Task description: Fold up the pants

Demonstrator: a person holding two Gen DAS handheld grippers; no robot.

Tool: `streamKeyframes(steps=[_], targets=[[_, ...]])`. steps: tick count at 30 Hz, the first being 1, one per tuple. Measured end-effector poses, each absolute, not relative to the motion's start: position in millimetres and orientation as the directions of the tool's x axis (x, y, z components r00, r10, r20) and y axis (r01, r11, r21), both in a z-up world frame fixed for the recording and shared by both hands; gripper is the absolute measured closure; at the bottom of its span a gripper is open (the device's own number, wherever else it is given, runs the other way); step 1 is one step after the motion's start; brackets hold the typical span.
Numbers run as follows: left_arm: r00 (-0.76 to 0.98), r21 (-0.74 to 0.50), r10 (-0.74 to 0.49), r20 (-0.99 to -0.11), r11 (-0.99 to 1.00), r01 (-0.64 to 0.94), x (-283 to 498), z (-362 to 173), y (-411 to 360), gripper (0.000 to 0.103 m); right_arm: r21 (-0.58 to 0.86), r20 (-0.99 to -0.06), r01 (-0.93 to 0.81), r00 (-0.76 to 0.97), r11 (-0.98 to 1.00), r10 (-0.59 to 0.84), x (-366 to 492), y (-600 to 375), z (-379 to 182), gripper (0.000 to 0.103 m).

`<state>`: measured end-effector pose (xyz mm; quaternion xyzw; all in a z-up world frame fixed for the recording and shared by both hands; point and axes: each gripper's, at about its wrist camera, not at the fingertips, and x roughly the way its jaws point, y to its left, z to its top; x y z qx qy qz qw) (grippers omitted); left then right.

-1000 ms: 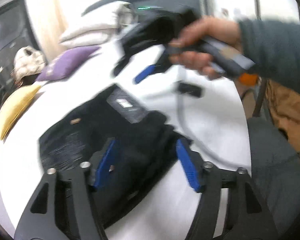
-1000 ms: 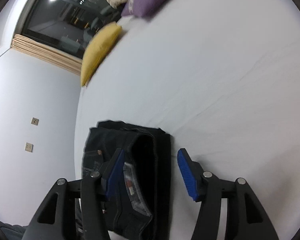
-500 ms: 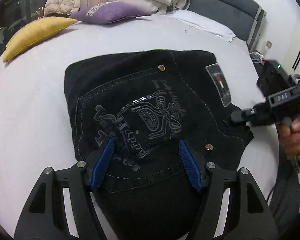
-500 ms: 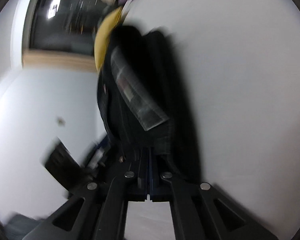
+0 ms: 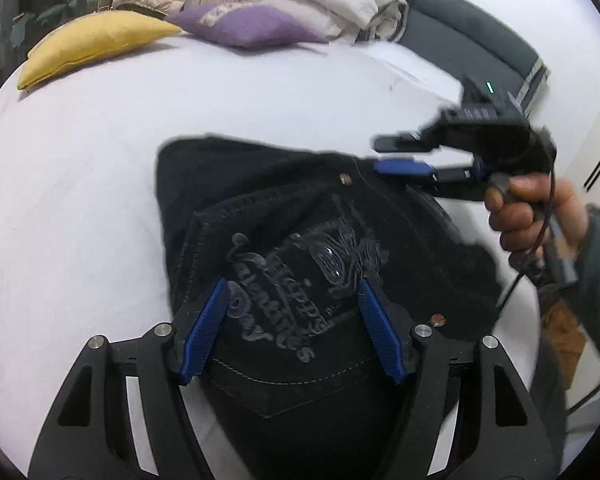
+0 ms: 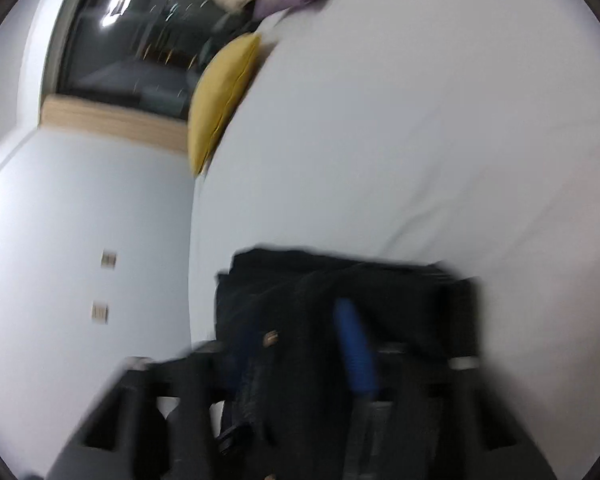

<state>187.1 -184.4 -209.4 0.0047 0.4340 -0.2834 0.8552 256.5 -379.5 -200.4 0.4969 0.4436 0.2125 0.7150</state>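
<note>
Folded black denim pants (image 5: pixel 300 240) with grey script embroidery, partly legible, lie on a white bed (image 5: pixel 80 200). Left gripper (image 5: pixel 292 332) gapes; right gripper (image 5: pixel 396 158) is opening, empty.

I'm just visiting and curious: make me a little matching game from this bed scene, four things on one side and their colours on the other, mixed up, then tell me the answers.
Things:
1. pants
2. long cushion near the window
3. cushion in front of the rolled duvet
4. bed sheet

Colours:
A. white
B. purple
C. black
D. yellow

Pairs: 1-C, 2-D, 3-B, 4-A
</note>
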Motion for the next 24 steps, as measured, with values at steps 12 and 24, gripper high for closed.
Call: streamKeyframes(steps=[12,24], targets=[[0.354,-0.33,-0.44,-0.825,0.884,0.33,220,-226,-113,0.036,0.804,-0.566,0.153,0.491,0.574,0.662,152,-406,-194,0.023],[0.348,-0.167,-0.31,-0.885,0.908,0.385,217,-212,-161,0.048,0.734,-0.655,0.143,0.406,0.663,0.637,168,-381,-205,0.06]])
